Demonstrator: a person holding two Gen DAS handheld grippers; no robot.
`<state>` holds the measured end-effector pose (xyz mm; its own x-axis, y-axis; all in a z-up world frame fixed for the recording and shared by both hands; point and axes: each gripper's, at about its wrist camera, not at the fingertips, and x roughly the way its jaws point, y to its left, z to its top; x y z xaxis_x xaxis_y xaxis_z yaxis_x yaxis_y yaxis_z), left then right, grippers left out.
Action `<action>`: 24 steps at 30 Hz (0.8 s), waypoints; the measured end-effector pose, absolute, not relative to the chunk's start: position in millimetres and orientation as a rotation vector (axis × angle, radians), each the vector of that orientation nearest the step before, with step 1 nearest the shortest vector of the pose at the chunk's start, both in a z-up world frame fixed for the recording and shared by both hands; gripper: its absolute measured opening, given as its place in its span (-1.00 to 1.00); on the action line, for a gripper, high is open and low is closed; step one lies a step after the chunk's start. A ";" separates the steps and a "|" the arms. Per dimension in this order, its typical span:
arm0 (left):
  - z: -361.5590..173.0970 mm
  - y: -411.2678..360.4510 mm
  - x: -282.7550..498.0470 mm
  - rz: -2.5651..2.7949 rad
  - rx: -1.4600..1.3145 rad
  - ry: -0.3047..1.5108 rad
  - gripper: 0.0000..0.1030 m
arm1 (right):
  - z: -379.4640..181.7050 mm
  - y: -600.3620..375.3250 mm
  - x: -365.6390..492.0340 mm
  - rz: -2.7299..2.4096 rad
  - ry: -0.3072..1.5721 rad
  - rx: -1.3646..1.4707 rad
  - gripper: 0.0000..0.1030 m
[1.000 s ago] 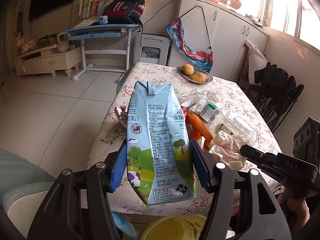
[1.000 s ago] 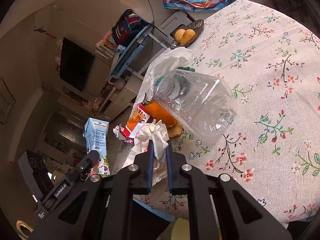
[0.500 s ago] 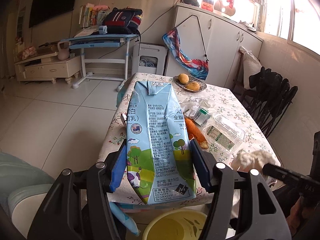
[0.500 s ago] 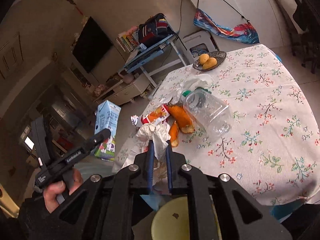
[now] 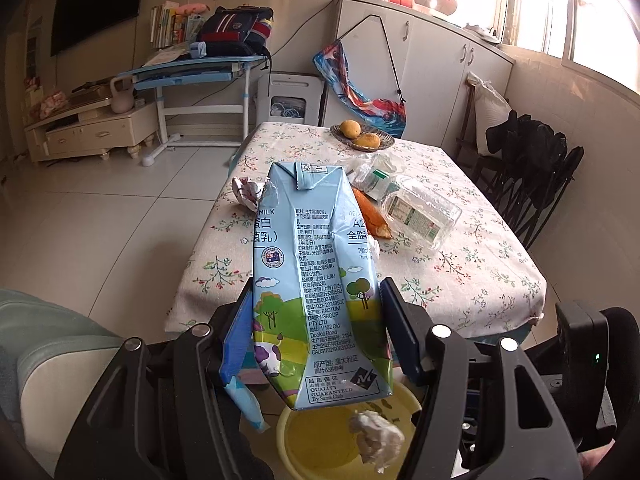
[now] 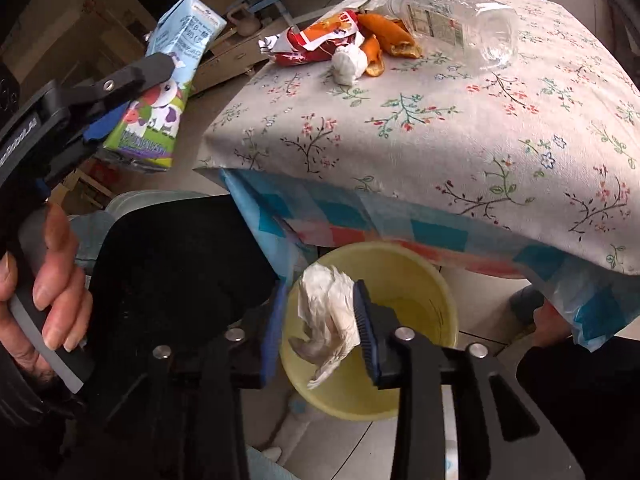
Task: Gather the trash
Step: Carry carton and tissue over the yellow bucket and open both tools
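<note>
the desk (image 6: 460, 128) under its floral cloth ends above a yellow bin (image 6: 404, 264) on the floor, with open floor to its left. the left gripper (image 5: 316, 328) has its fingers clamped on the blue milk carton (image 5: 316, 280), upright above the bin. the right gripper (image 6: 320, 320) has just been opening; the crumpled tissue (image 6: 328, 312) hangs between its loosened fingers, against the right one, over the bin's mouth.
</note>
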<state>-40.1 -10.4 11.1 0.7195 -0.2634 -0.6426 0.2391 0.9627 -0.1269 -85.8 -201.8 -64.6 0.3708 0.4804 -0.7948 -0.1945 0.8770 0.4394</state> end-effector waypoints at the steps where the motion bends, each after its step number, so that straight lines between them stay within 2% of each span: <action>1: 9.2 -10.7 -43.1 -0.281 -0.035 0.725 0.13 | -62.2 -205.1 -85.6 0.433 1.098 0.298 -0.22; 13: -29.7 -40.2 -72.0 -0.335 0.049 0.862 0.13 | -22.1 -249.4 -102.4 0.347 0.864 0.423 -0.10; 24: -68.4 -71.2 -88.2 -0.406 0.145 1.029 0.13 | -6.1 -258.7 -104.9 0.321 0.768 0.450 -0.01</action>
<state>-88.2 -71.2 -68.4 0.4488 -0.2602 -0.8549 0.3943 0.9162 -0.0718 -104.9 -258.7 -6.1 0.6786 0.4352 -0.5917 -0.1145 0.8584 0.5001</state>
